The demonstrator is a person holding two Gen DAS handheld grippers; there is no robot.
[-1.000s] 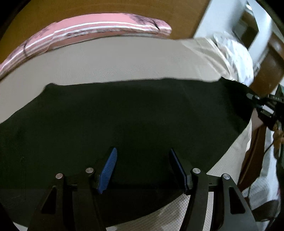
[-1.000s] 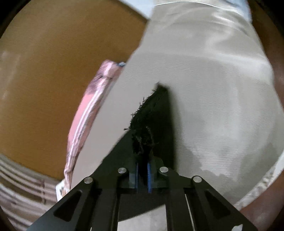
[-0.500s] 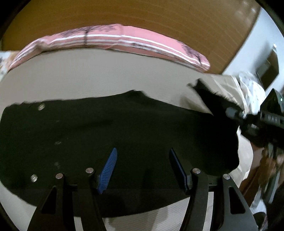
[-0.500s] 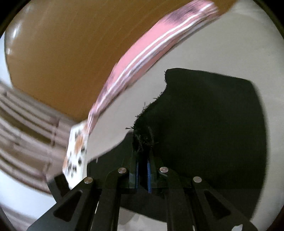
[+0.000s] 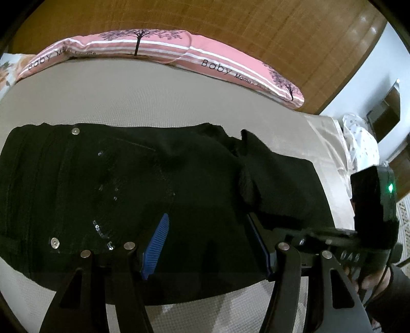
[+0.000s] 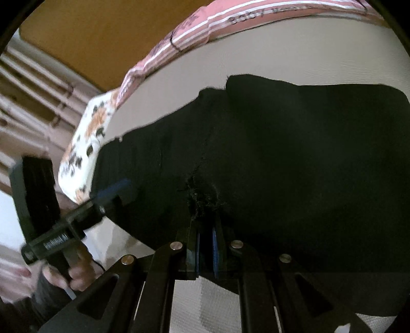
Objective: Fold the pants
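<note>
Black pants (image 5: 115, 184) with metal rivets lie across a beige mattress (image 5: 143, 94). My left gripper (image 5: 207, 243) is open, its blue pads just above the pants' near edge, holding nothing. My right gripper (image 6: 205, 246) is shut on the frayed leg hem (image 6: 202, 197) and holds it over the pants' upper part; the folded-over leg (image 5: 282, 179) lies on the right in the left wrist view. The right gripper's body (image 5: 369, 205) shows at the right edge there. The left gripper (image 6: 112, 192) shows at the left in the right wrist view.
A long pink striped pillow (image 5: 159, 51) runs along the far edge of the mattress against a wooden headboard (image 5: 230, 20). A floral pillow (image 6: 87, 143) lies at one end. A spotted cloth (image 5: 358, 143) sits past the mattress's right end.
My right gripper has carried the leg hem across toward the waist end, folding the leg over the pants. The left gripper has shifted toward the waist, still open.
</note>
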